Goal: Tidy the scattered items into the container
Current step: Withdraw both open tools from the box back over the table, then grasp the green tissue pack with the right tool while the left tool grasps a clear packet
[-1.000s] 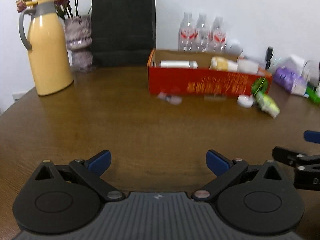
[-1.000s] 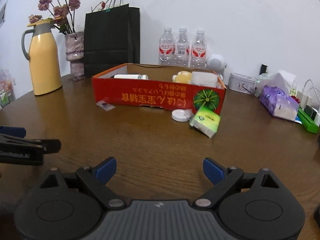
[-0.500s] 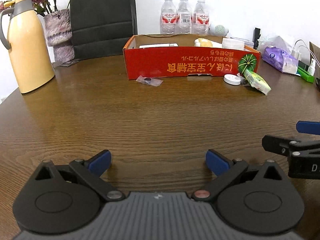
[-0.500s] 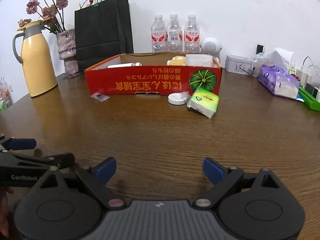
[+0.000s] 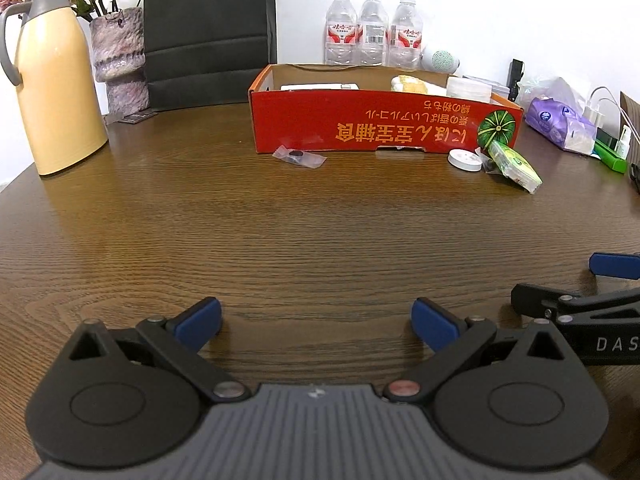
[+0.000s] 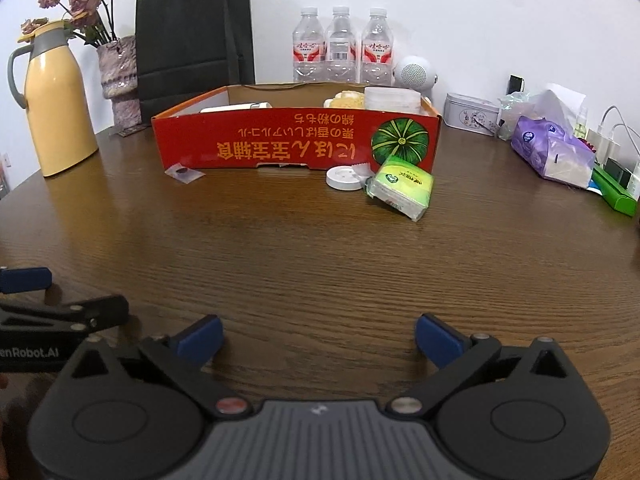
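— Wooden table (image 6: 320, 264) lay mostly bare ahead of both tongs; how far along?

— Box (image 6: 296, 140) held a few things. Sachet (image 6: 184, 173), lid (image 6: 343, 178) and green pack (image 6: 402, 189) waited outside, far ahead. Left tongs (image 5: 316, 322) gaped empty; right tongs (image 6: 318, 340) had just widened, empty.

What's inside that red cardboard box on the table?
Above the front wall of the red cardboard box show a white tube, a yellow lumpy thing and a round clear plastic tub. That wall hides the box floor and anything lower.

Home living or dining room: round wooden table (image 6: 320, 264), thermos jug (image 6: 52, 108), dried-flower vase (image 6: 118, 76), water bottles (image 6: 342, 46).
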A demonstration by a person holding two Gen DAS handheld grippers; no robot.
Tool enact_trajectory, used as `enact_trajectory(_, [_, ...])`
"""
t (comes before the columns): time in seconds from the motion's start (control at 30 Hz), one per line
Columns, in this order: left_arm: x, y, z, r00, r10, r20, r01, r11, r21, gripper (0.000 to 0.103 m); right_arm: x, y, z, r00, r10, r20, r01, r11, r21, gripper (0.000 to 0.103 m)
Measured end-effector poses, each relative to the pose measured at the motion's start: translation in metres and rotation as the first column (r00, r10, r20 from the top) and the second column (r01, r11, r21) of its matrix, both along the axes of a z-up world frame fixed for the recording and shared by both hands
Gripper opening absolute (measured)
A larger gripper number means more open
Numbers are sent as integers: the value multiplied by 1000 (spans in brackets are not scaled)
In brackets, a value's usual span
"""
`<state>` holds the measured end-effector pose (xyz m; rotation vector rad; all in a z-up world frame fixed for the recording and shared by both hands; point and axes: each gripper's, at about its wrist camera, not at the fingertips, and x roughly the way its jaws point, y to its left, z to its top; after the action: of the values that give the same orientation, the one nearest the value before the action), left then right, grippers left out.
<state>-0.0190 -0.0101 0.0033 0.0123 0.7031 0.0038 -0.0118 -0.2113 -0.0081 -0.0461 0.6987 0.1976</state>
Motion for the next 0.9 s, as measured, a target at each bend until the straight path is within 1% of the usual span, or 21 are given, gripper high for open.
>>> enact_trajectory(0.4, [3, 1, 1, 1000, -5, 9, 5, 1000, -6, 103, 2, 0, 1, 1000, -2, -6, 2, 1000, -3, 103])
enact_trajectory(0.43, [9, 1, 3, 1000, -23, 16, 23, 1000, -6, 103, 5, -2, 4, 1000, -3, -14, 3, 1000, 8, 93])
enact_trajectory(0.47, [19, 2, 7, 999, -45, 17, 45, 999, -7, 103, 10, -7, 10, 1000, -18, -1, 18, 999, 39, 85])
enact_trajectory(0.5, [32, 4, 14, 998, -60, 24, 60, 998, -22, 103, 15, -14, 18, 999, -36, 26, 33, 996, 85, 81])
enact_trajectory(0.53, [46, 8, 21, 998, -60, 36, 62, 997, -50, 103, 23, -21, 27, 997, -54, 58, 47, 991, 126, 83])
enact_trajectory(0.57, [63, 12, 27, 998, -50, 43, 54, 995, -85, 103, 34, -26, 35, 994, -72, 87, 58, 987, 147, 83])
enact_trajectory(0.6, [84, 15, 31, 999, -31, 33, 35, 992, -120, 103, 47, -29, 40, 991, -82, 106, 67, 987, 144, 83])
enact_trajectory(0.63, [104, 13, 32, 1000, -17, 12, 18, 990, -138, 97, 63, -32, 41, 989, -90, 115, 75, 989, 128, 82])
enact_trajectory(0.67, [124, 9, 32, 1000, 4, -8, -5, 990, -138, 92, 77, -33, 41, 989, -101, 112, 88, 990, 113, 81])
enact_trajectory(0.7, [138, 5, 31, 1000, 24, -16, -26, 992, -122, 85, 90, -35, 40, 988, -118, 103, 107, 989, 103, 81])
enact_trajectory(0.73, [151, 1, 29, 999, 45, -21, -47, 994, -98, 82, 101, -37, 38, 987, -133, 93, 124, 987, 101, 81])
enact_trajectory(0.8, [170, -3, 23, 997, 73, -22, -74, 995, -63, 82, 116, -43, 31, 984, -163, 68, 156, 982, 104, 81])
enact_trajectory(0.87, [180, -2, 17, 996, 81, -37, -84, 994, -70, 82, 124, -49, 24, 983, -178, 44, 172, 978, 118, 79])
enact_trajectory(0.9, [184, -1, 15, 995, 85, -50, -89, 993, -80, 79, 128, -51, 21, 983, -181, 35, 175, 976, 128, 79])
